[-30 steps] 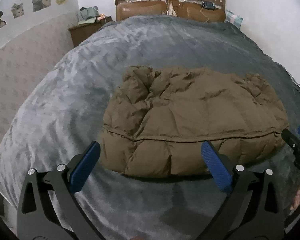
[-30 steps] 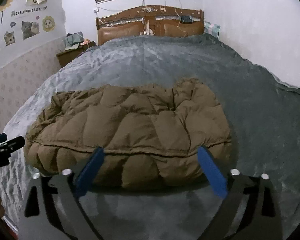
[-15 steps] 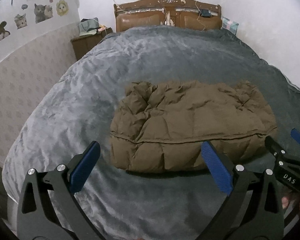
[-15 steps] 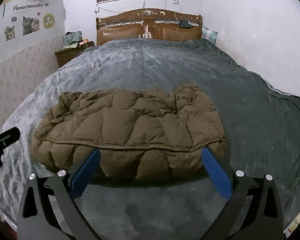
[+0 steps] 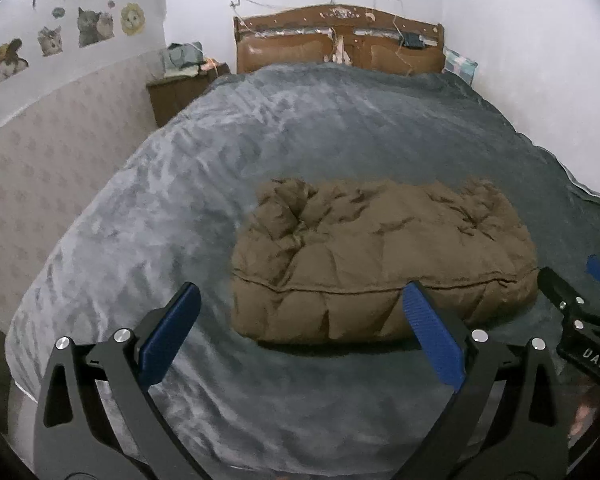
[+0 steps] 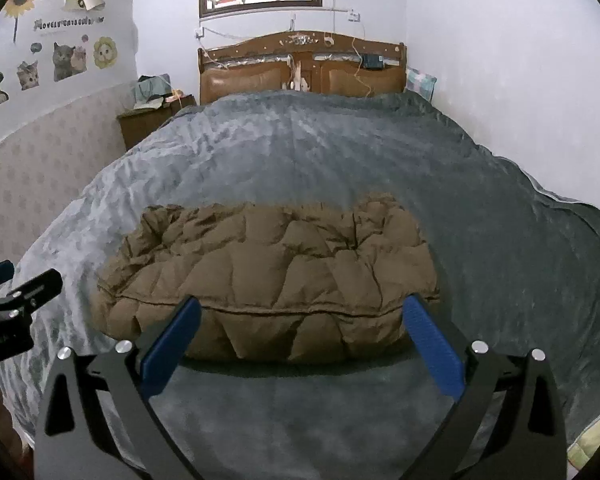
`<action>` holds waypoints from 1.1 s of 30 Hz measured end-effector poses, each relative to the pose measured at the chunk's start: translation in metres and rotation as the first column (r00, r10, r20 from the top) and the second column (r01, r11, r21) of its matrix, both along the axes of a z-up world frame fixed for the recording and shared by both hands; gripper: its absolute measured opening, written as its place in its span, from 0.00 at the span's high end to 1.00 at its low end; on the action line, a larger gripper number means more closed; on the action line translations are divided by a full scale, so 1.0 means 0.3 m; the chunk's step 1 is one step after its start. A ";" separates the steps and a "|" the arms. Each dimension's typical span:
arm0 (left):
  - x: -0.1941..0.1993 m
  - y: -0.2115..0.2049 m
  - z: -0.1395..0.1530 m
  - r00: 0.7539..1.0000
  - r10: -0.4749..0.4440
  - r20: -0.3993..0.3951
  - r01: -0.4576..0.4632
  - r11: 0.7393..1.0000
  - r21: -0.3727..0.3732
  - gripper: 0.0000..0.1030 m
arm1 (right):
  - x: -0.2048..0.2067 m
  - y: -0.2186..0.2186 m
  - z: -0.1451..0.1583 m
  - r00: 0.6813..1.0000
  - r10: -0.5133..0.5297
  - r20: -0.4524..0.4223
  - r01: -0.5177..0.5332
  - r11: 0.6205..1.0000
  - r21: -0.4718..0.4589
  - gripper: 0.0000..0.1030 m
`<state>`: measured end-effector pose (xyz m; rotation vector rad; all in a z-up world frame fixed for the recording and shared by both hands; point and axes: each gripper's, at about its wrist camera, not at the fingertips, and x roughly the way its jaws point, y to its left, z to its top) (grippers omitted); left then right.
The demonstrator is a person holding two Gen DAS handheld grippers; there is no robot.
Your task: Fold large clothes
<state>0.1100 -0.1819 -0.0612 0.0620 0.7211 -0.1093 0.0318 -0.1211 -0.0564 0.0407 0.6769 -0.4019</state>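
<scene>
On grey bedspread (image 5: 148,216), seemingly folded brown jacket (image 5: 380,256); both tools (image 5: 300,304) (image 6: 300,312) wide open, empty.

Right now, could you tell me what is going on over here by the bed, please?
A person is folding a large brown puffer jacket on a bed covered with a grey blanket, using a handheld gripper in each hand. The jacket lies folded into a compact bundle on the blanket near the foot of the bed. The left gripper and the right gripper are both open, held just short of the bundle, and neither is touching it. The fold looks essentially done.
</scene>
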 end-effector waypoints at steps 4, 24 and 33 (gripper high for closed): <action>-0.006 0.010 0.026 1.000 0.001 0.008 -0.001 1.000 -0.001 0.03 | 0.001 0.003 0.011 1.000 -0.009 0.002 0.009 1.000 -0.005 0.02; -0.027 0.005 0.069 1.000 -0.007 0.028 0.007 1.000 0.019 0.03 | -0.007 -0.017 0.024 1.000 -0.030 0.001 0.030 1.000 0.004 0.02; -0.027 0.014 0.072 1.000 -0.006 0.024 0.006 1.000 0.020 0.03 | -0.011 -0.019 0.031 1.000 -0.030 0.005 0.030 1.000 -0.004 0.02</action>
